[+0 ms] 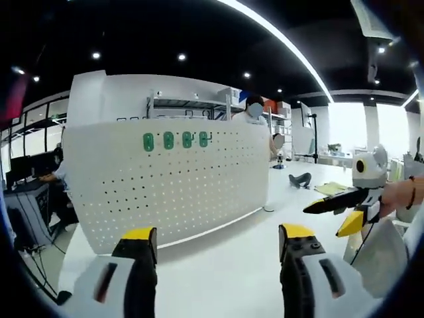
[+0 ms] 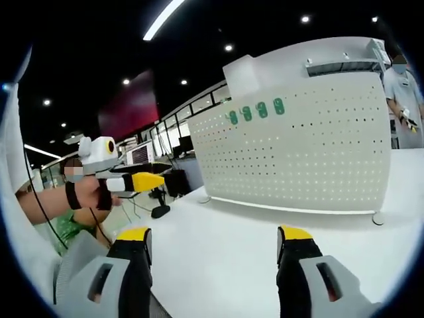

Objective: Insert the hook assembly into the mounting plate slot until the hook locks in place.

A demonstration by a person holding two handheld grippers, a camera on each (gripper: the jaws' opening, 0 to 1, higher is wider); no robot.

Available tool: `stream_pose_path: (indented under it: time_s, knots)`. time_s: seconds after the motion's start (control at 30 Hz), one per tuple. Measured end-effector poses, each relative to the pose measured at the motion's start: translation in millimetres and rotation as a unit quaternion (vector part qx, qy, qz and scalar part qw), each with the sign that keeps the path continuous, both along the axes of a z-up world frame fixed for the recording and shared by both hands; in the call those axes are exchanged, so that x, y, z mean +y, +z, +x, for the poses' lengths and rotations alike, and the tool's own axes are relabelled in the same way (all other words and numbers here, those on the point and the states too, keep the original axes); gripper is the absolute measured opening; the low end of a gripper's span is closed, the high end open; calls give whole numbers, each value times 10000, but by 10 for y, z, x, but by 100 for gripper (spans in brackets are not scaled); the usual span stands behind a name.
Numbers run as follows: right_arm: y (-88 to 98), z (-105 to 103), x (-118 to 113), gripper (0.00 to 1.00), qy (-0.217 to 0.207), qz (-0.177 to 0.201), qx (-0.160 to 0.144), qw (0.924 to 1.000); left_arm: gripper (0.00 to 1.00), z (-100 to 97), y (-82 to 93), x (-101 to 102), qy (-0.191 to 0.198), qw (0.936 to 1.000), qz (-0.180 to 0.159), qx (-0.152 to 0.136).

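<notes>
A white perforated mounting plate stands upright on the white table. Several green hook pieces sit in a row near its top edge. My left gripper is held open in front of the plate, a good way off, with nothing between its yellow-tipped jaws. From the right the right gripper comes into the left gripper view, held by a hand. In the right gripper view the plate and its green hooks lie ahead. My right gripper is open and empty. The left gripper shows at the left.
A person stands behind the plate, and another stands at its far side. A desk with monitors is off the table's left. A black object and yellow paper lie on the far table. The plate rests on small round feet.
</notes>
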State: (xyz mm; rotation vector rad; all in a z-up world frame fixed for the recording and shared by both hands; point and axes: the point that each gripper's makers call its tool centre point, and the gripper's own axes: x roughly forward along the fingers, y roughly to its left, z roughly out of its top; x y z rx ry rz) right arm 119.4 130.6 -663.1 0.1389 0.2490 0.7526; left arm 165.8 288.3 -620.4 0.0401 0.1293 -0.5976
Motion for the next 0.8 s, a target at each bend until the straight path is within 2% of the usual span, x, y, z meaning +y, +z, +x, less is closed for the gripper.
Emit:
stream_pose_path:
  time_s: [0.17,0.3,0.43,0.5,0.8]
  knots:
    - [-2,-5,4,79,-7,-25,-7,10000,89,-150,-42,50,-87,9998,-176,85]
    - [12,-8,-19,79,-73,30,-28,10000,92,-251,-74,94,-69,9994,-295,180]
    - [-6,1,-56,79,-153,44,-7,9999,91,-310,-100,153,-13,9994,-280,208]
    - [19,-1,-84,79,-209,76,-46,9997,90,-327,-54,174,13,9990,-416,165]
    - [19,33,-175,79,-373,100,-41,9992,91,-350,-5,171,-71,9991,-414,112]
